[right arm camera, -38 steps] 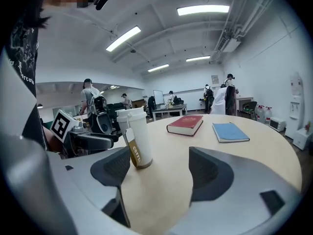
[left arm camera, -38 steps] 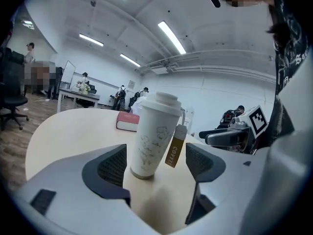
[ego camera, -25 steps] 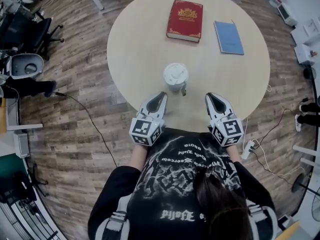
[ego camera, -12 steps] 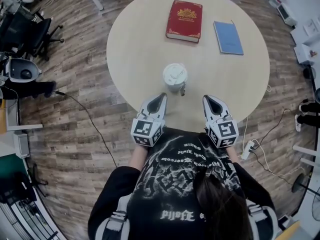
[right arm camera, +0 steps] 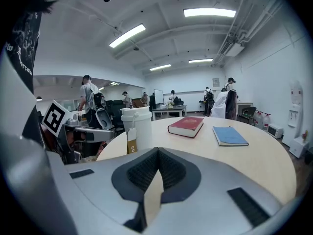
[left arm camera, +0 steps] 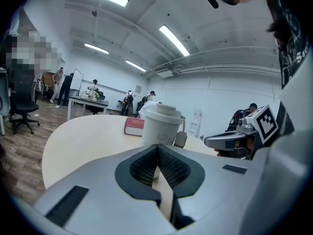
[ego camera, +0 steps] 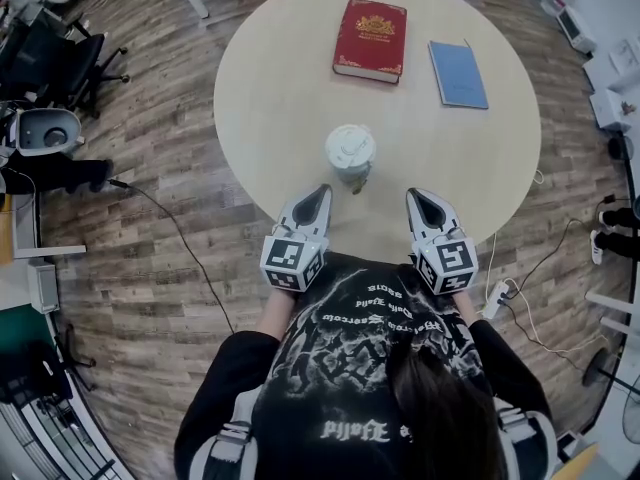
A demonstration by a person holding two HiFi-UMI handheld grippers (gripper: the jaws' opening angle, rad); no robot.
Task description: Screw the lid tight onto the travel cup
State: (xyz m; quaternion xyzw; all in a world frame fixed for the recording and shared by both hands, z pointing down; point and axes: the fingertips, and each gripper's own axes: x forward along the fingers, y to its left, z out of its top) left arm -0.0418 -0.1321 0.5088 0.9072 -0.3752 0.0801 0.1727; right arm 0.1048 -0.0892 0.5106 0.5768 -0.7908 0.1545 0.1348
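Observation:
A white travel cup (ego camera: 351,160) with its white lid (ego camera: 351,147) on top stands upright near the front of the round table (ego camera: 280,78); a small tag hangs at its side. The cup (left arm camera: 162,128) shows ahead of the left jaws and at left (right arm camera: 138,128) in the right gripper view. My left gripper (ego camera: 323,194) rests at the table's near edge, just left of and before the cup, shut and empty. My right gripper (ego camera: 421,197) sits to the cup's right, also shut with nothing in it. Neither touches the cup.
A red book (ego camera: 370,40) and a blue notebook (ego camera: 458,73) lie at the far side of the table. Office chairs (ego camera: 55,63) and a cable (ego camera: 175,233) are on the wooden floor to the left. People stand far back in the room.
The right gripper has shifted slightly left toward the cup. The cup and the left gripper stay where they were.

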